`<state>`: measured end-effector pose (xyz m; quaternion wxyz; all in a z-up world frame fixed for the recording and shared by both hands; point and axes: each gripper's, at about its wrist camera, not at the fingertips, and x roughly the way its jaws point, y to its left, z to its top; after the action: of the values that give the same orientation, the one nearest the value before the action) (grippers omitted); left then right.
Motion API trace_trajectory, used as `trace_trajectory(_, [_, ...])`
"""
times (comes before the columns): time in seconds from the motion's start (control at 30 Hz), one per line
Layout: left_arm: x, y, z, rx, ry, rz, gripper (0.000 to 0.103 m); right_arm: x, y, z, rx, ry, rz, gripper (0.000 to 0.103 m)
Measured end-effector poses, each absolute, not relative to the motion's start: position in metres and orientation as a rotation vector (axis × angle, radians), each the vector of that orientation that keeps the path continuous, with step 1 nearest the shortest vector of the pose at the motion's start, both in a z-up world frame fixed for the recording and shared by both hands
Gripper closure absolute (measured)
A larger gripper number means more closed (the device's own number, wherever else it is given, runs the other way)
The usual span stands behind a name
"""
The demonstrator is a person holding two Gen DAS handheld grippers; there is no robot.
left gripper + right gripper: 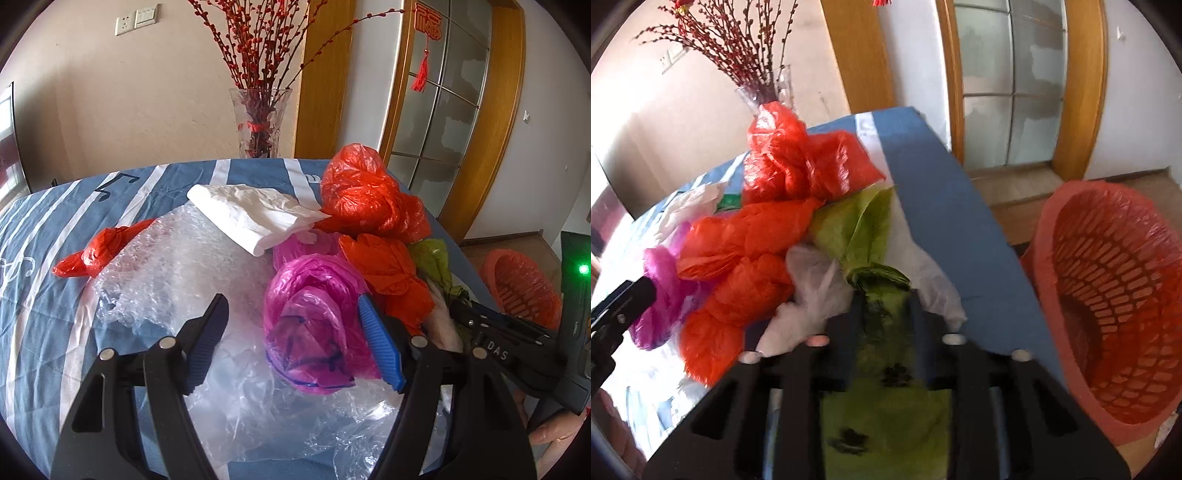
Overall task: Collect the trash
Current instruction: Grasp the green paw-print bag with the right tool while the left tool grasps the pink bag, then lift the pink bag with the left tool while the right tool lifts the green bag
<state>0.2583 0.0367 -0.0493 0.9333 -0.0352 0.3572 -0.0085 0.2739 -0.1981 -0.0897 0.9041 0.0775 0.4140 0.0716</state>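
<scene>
A pile of trash lies on the blue striped tablecloth (44, 229): clear bubble wrap (177, 266), a white tissue (255, 214), red plastic bags (362, 188), a magenta bag (314, 306) and a green bag (436, 258). My left gripper (295, 325) is open, its jaws on either side of the magenta bag. My right gripper (886, 299) is shut on the green bag (871, 229), which runs back between its fingers. The right gripper also shows in the left wrist view (491, 332). The orange mesh trash basket (1115, 295) with a red liner stands on the floor to the right of the table.
A glass vase (260, 122) with red berry branches stands at the table's far edge. A wooden-framed glass door (443, 103) is behind on the right. The table's right edge (990, 229) drops to a wooden floor. A small red bag (99, 251) lies at left.
</scene>
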Motion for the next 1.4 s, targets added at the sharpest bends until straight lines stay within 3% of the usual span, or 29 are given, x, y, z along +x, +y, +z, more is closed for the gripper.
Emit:
trace_trajectory(0.23, [0.259, 0.036, -0.053, -0.076, 0.741, -0.030, 0.032, 0.252, -0.215, -0.069, 0.208, 0.781, 0.162, 0.087])
trace_trajectory(0.4, [0.262, 0.037, -0.056, -0.094, 0.758, -0.039, 0.040, 0.243, -0.222, -0.063, 0.224, 0.764, 0.169, 0.087])
trace_trajectory(0.57, [0.263, 0.036, -0.059, -0.106, 0.772, -0.060, 0.064, 0.240, -0.219, -0.063, 0.215, 0.761, 0.175, 0.087])
trace_trajectory(0.7, [0.256, 0.037, -0.053, -0.110, 0.748, -0.083, 0.072, 0.234, -0.220, -0.058, 0.224, 0.754, 0.180, 0.087])
trace_trajectory(0.73, [0.253, 0.037, -0.050, -0.109, 0.739, -0.083, 0.081, 0.233, -0.220, -0.056, 0.226, 0.750, 0.182, 0.087])
trace_trajectory(1.03, [0.235, 0.041, -0.031, -0.119, 0.684, -0.096, 0.088, 0.221, -0.226, -0.042, 0.225, 0.711, 0.187, 0.087])
trace_trajectory(1.4, [0.204, 0.040, 0.014, -0.135, 0.555, -0.122, 0.089, 0.207, -0.238, -0.029, 0.237, 0.670, 0.192, 0.087])
